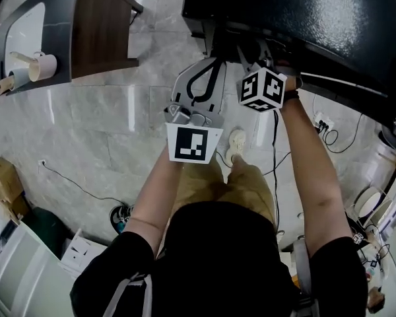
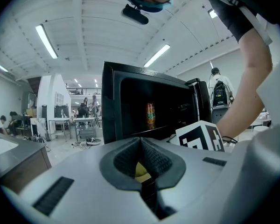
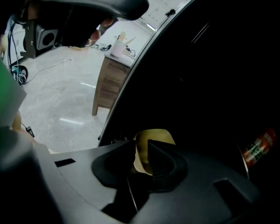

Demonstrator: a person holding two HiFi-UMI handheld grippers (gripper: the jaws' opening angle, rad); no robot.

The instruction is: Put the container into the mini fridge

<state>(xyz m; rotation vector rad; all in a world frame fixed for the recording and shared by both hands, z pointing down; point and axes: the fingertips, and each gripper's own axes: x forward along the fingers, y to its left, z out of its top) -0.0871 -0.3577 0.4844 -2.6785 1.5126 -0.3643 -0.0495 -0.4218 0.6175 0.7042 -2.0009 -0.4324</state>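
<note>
The black mini fridge (image 1: 317, 18) stands open at the upper right of the head view. My right gripper (image 1: 254, 51) reaches into its dark opening (image 3: 200, 78). In the right gripper view that gripper (image 3: 147, 148) is shut on a pale yellow container (image 3: 154, 139), which sticks up between the pads. An orange bottle (image 3: 256, 150) stands deeper inside, also seen from the left gripper view (image 2: 150, 115). My left gripper (image 1: 211, 65) hangs just left of the fridge front, pads pressed together (image 2: 141, 146), nothing held. The right gripper's marker cube (image 2: 200, 136) shows beside it.
A wood-sided table (image 1: 86, 32) with a cup (image 1: 43, 65) stands at the far left. Cables and a power strip (image 1: 323, 121) lie on the tiled floor right of the person's arm. A cardboard box (image 1: 3, 183) and white boxes (image 1: 79, 253) sit at lower left.
</note>
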